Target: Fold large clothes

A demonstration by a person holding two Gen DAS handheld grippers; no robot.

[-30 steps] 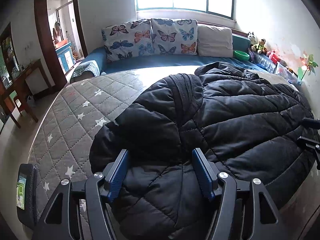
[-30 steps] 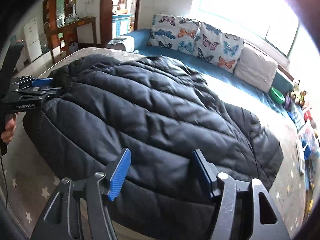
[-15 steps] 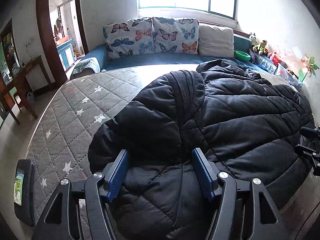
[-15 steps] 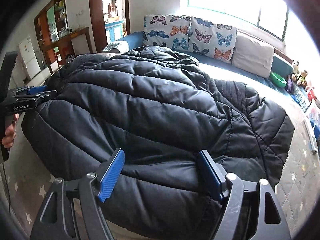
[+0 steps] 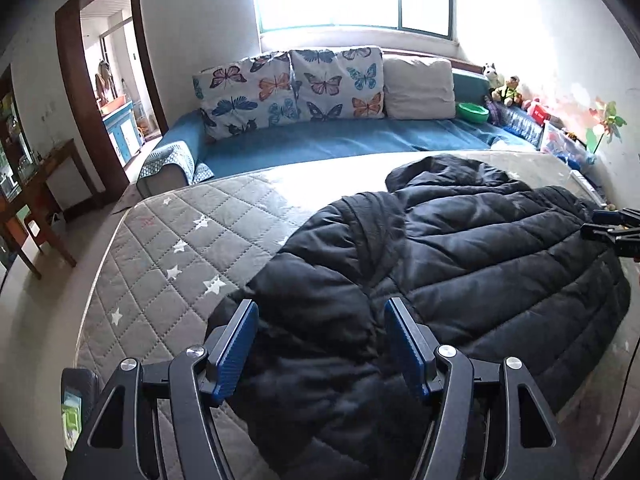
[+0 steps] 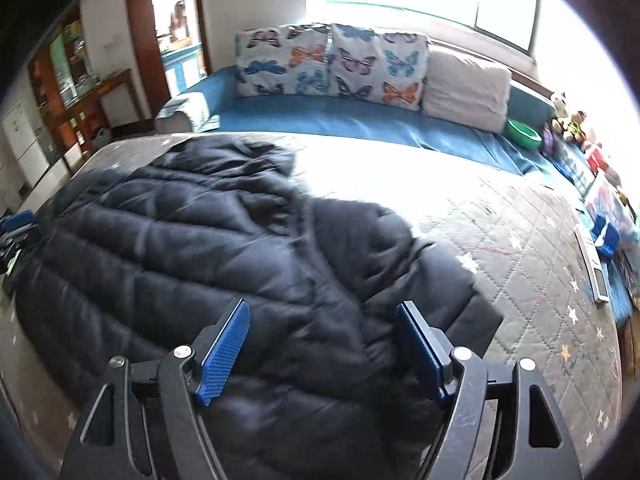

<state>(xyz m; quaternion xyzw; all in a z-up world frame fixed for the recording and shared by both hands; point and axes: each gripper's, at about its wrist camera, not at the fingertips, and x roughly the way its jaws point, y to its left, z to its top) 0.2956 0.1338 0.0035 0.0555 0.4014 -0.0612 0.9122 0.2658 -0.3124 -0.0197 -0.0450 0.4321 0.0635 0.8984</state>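
Note:
A large black quilted puffer jacket lies spread on a grey star-quilted mattress, and it also shows in the right wrist view. My left gripper is open, its blue pads on either side of the jacket's near left part, above the fabric. My right gripper is open over the jacket's near right part, holding nothing. The right gripper also shows at the right edge of the left wrist view. The left gripper peeks in at the left edge of the right wrist view.
A blue sofa with butterfly cushions and a white pillow runs along the mattress's far side under a window. Toys and a green bowl line the right wall. A doorway and wooden table stand on the left.
Both grippers have lifted and pulled back; the jacket looks lower and farther. The right view has swung right, showing more bare mattress. Both grippers stay open.

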